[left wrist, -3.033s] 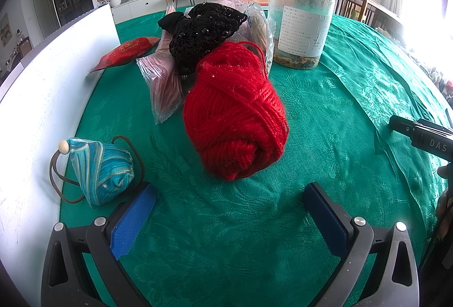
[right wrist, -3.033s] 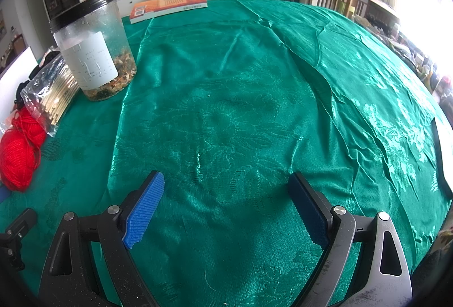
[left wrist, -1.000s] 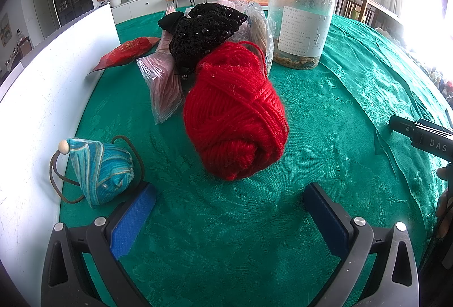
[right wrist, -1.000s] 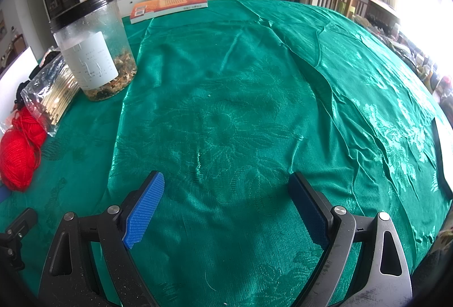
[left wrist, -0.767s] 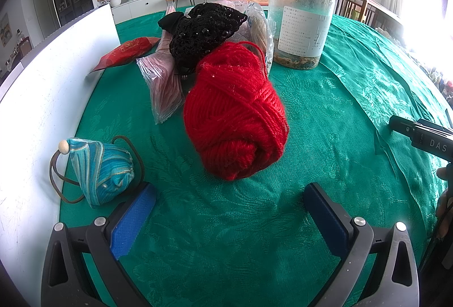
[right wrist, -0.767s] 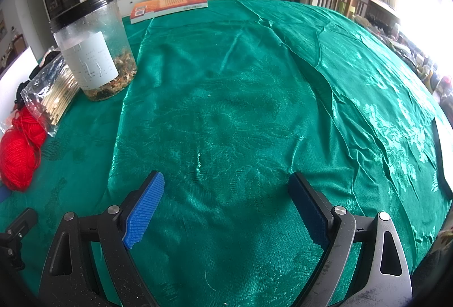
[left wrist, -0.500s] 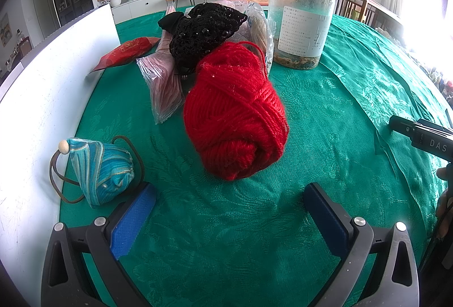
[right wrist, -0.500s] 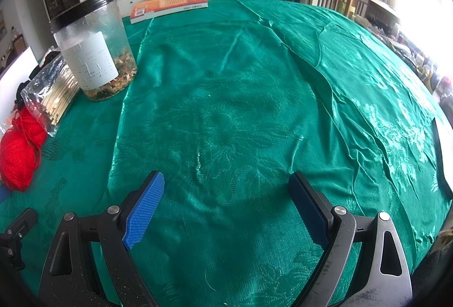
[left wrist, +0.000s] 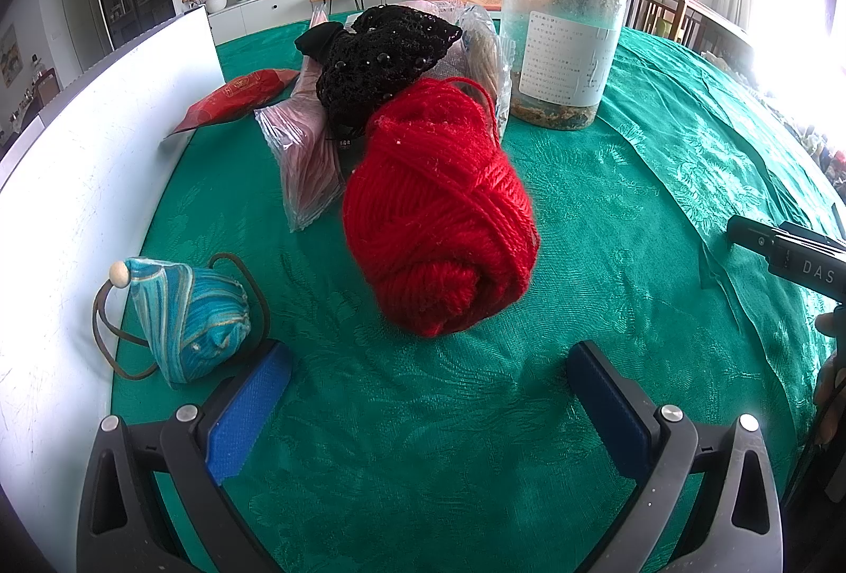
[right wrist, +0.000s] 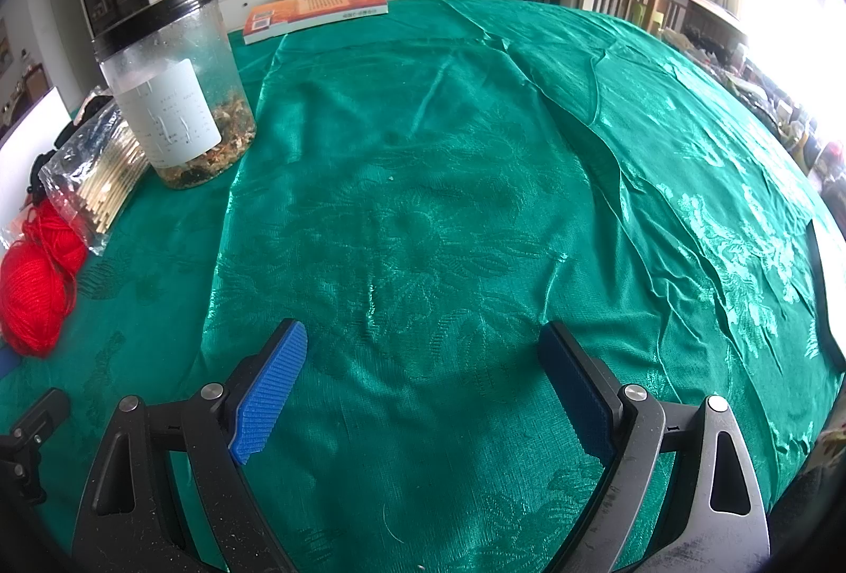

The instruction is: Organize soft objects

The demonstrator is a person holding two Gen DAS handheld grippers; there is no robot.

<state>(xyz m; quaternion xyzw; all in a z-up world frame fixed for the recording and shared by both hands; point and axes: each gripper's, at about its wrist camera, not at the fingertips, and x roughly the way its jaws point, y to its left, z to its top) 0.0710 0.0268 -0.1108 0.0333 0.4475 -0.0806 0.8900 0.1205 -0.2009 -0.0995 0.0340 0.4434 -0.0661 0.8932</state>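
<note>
Both tongs, left [left wrist: 425, 380] and right [right wrist: 423, 356], gape empty; the fuzzy red yarn ball [left wrist: 439, 219] lies beyond the left tongs, on the green-clothed bench [right wrist: 476, 203].

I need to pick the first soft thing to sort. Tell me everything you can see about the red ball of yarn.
The red ball of yarn is a thick, fuzzy, loosely wound skein, roughly oval, lying on its side on the green patterned tablecloth. A loose strand loops off its far top end. It sits straight ahead of the open left gripper, clear of both fingers. Behind, it is up against the black beaded knit piece and the clear plastic bags. In the right wrist view it shows at the left edge.
</note>
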